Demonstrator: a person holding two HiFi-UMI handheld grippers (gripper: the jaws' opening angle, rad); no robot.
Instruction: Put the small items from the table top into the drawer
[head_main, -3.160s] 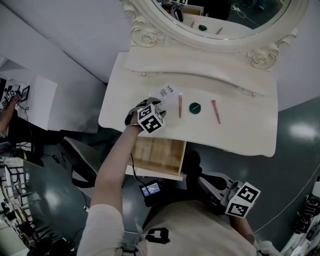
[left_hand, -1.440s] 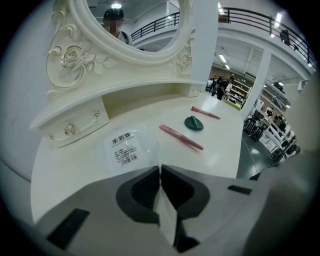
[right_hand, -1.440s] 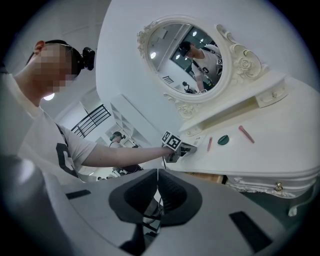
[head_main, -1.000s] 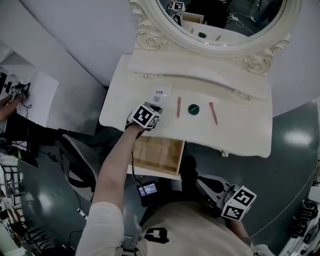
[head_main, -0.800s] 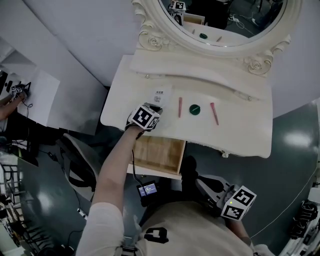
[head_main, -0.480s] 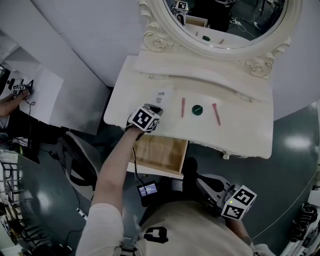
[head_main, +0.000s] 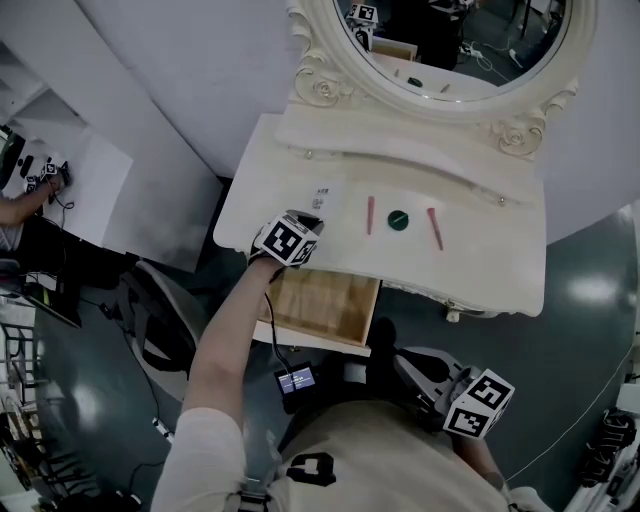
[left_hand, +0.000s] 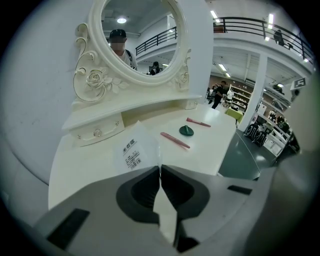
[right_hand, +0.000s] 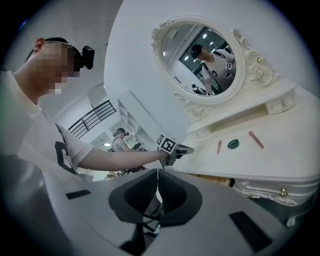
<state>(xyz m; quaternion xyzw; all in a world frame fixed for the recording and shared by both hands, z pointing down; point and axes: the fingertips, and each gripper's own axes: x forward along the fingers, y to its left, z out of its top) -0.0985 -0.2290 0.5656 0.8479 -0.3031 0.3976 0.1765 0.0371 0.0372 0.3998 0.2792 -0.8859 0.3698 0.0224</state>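
My left gripper (head_main: 308, 220) is shut on the near edge of a white labelled packet (head_main: 322, 196) at the left of the white dressing table top (head_main: 480, 270). In the left gripper view the packet (left_hand: 134, 152) runs forward from the closed jaws (left_hand: 160, 172) over the table. Beyond it lie a pink stick (left_hand: 174, 140), a dark green round lid (left_hand: 186, 131) and a second pink stick (left_hand: 198, 122). The wooden drawer (head_main: 320, 305) stands pulled out below the table's front edge. My right gripper (head_main: 478, 405) is shut and empty, low beside the person's body.
An oval mirror in a carved white frame (head_main: 322, 88) stands at the back over a raised shelf with small knobbed drawers (left_hand: 97, 132). A grey chair (head_main: 150, 310) stands left of the table. A dark device with a lit screen (head_main: 296, 380) is under the drawer.
The left gripper with the packet has drawn back a little toward the table's front-left edge, and the head view has shifted slightly. The right gripper has stayed put.
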